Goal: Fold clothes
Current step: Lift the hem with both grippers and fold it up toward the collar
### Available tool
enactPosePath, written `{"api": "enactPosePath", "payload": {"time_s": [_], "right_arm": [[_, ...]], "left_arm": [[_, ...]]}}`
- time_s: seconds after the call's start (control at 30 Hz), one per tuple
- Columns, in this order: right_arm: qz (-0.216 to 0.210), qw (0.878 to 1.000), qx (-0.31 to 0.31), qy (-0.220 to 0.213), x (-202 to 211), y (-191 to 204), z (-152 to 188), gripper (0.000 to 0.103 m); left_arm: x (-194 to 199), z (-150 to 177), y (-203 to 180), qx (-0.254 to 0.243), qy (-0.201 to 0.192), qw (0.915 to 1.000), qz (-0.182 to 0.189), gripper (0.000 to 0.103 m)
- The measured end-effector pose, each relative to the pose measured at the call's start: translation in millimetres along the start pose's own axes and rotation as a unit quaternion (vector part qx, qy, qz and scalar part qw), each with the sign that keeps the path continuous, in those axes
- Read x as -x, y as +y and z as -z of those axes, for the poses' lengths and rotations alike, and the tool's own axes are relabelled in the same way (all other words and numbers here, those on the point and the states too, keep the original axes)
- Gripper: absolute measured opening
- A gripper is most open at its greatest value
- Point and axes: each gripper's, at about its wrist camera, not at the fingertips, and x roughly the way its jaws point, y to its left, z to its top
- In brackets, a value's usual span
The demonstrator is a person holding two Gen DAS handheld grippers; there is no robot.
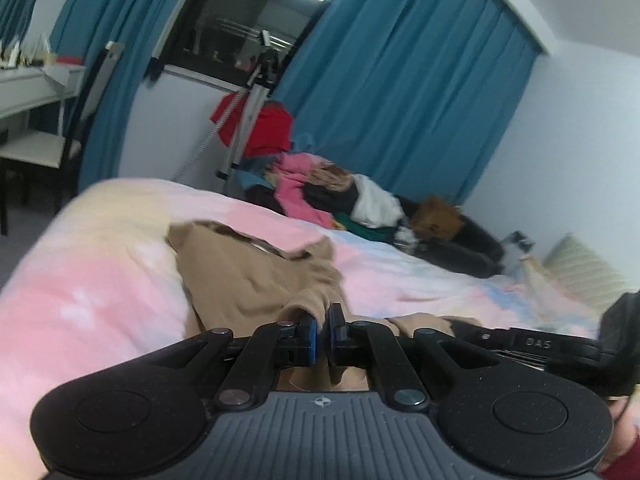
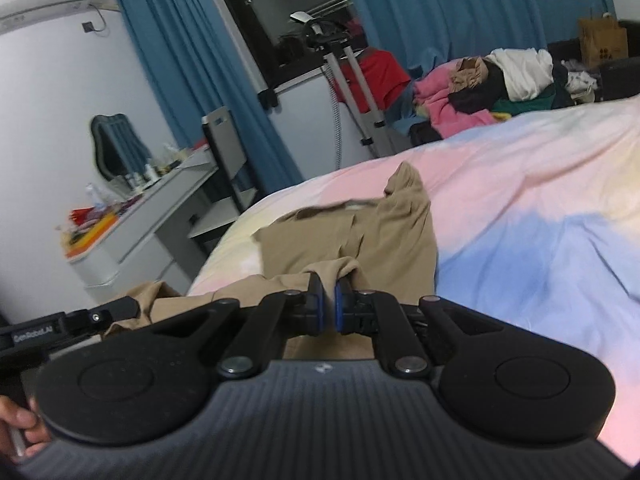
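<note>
Pinching bunched folds of the tan knit garment, left tongs and right tongs hold it over the pastel tie-dye bed.

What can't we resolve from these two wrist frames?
- Tan garment: near part hidden under the tongs body in both wrist views; garment type unclear.
- How much cloth the left tongs and right tongs pinch: pads cover it.
- Clothes pile: blurred, individual items can't be counted.
- Items on the desk: too small in the right wrist view.
- Bed: near edge cut off by the frame.
</note>
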Motion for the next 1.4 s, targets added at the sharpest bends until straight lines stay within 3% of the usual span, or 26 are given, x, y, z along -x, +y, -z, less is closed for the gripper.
{"api": "enactPosePath", "payload": {"time_s": [0.23, 0.43, 0.57, 0.73, 0.8, 0.83, 0.87, 0.93, 0.97, 1.0, 1.03, 1.2, 1.4], "right_arm": [[0.034, 0.999, 0.003, 0.019, -92.6, -24.7, -3.3, 0.009], [0.059, 0.997, 0.015, 0.054, -157.9, -48.2, 13.0, 0.010], [0.069, 0.995, 0.002, 0.078, -182.8, -58.8, 21.9, 0.011], [0.066, 0.994, -0.027, 0.088, -191.2, -67.1, 21.6, 0.012], [0.057, 0.993, -0.044, 0.088, -188.0, -70.5, 20.3, 0.013], [0.053, 0.993, -0.051, 0.090, -185.9, -71.0, 19.8, 0.015], [0.050, 0.993, -0.054, 0.089, -182.8, -70.7, 19.7, 0.019], [0.051, 0.994, -0.052, 0.082, -173.8, -68.0, 20.5, 0.043], [0.051, 0.994, -0.051, 0.078, -169.2, -66.6, 20.8, 0.049], [0.051, 0.995, -0.049, 0.074, -164.7, -65.2, 21.2, 0.061], [0.052, 0.995, -0.048, 0.070, -160.2, -63.8, 21.6, 0.063], [0.053, 0.996, -0.042, 0.051, -137.5, -56.9, 23.5, 0.062], [0.061, 0.997, -0.040, 0.037, -112.8, -54.0, 27.6, 0.062]], "left_arm": [[-108.3, -14.4, 34.2, -0.013, 0.020, 0.9985, -0.048, 0.007], [-184.3, 8.5, 68.3, -0.009, 0.046, 0.9962, -0.073, 0.008], [-211.0, 23.2, 88.7, -0.007, 0.071, 0.9944, -0.078, 0.009], [-215.1, 25.8, 93.7, -0.004, 0.074, 0.9945, -0.074, 0.015], [-209.3, 24.5, 88.2, -0.008, 0.075, 0.9947, -0.069, 0.030], [-205.7, 24.2, 84.8, -0.012, 0.075, 0.9947, -0.070, 0.045], [-201.7, 24.3, 80.5, -0.018, 0.072, 0.9945, -0.074, 0.055], [-193.1, 24.8, 71.1, -0.034, 0.066, 0.9937, -0.084, 0.064], [-188.8, 25.0, 66.4, -0.040, 0.067, 0.9933, -0.086, 0.069], [-184.9, 25.1, 62.4, -0.043, 0.066, 0.9931, -0.086, 0.069], [-180.9, 25.3, 59.2, -0.042, 0.064, 0.9932, -0.087, 0.071], [-158.6, 28.7, 47.7, -0.028, 0.058, 0.9937, -0.092, 0.078], [-139.1, 41.2, 49.0, -0.013, 0.087, 0.9892, -0.118, 0.079]]}}
